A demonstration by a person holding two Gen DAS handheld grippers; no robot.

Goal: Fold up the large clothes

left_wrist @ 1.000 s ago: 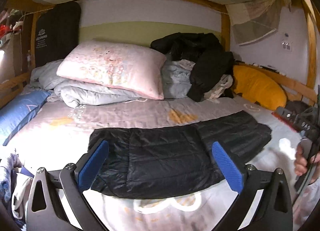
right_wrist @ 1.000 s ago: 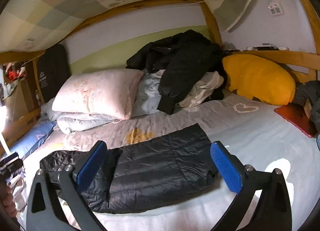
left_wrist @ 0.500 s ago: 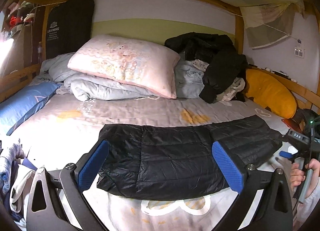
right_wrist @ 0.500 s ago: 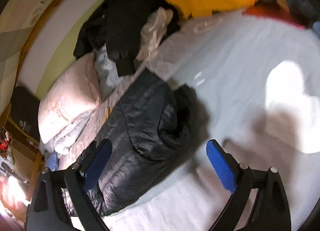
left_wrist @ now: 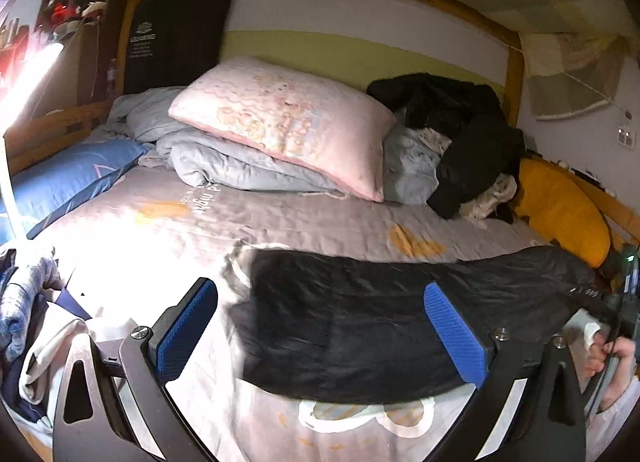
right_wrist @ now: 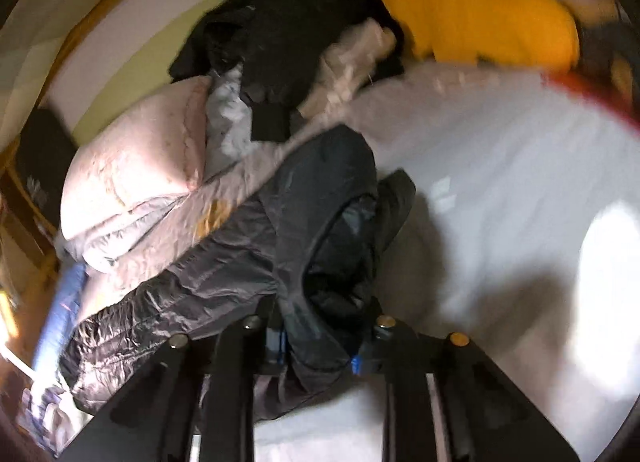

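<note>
— Puffer jacket lay lengthwise across the bed, its right end bunched in the right gripper, whose jaws had just been closing on it.

— Left gripper hovered spread above its middle.

Bed carries black jacket at 6 o'clock — pillow and quilt at 12, yellow cushion at 3.

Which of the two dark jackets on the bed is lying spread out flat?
The quilted black jacket nearest the camera; the other black coat is heaped beside the pink pillow.
</note>
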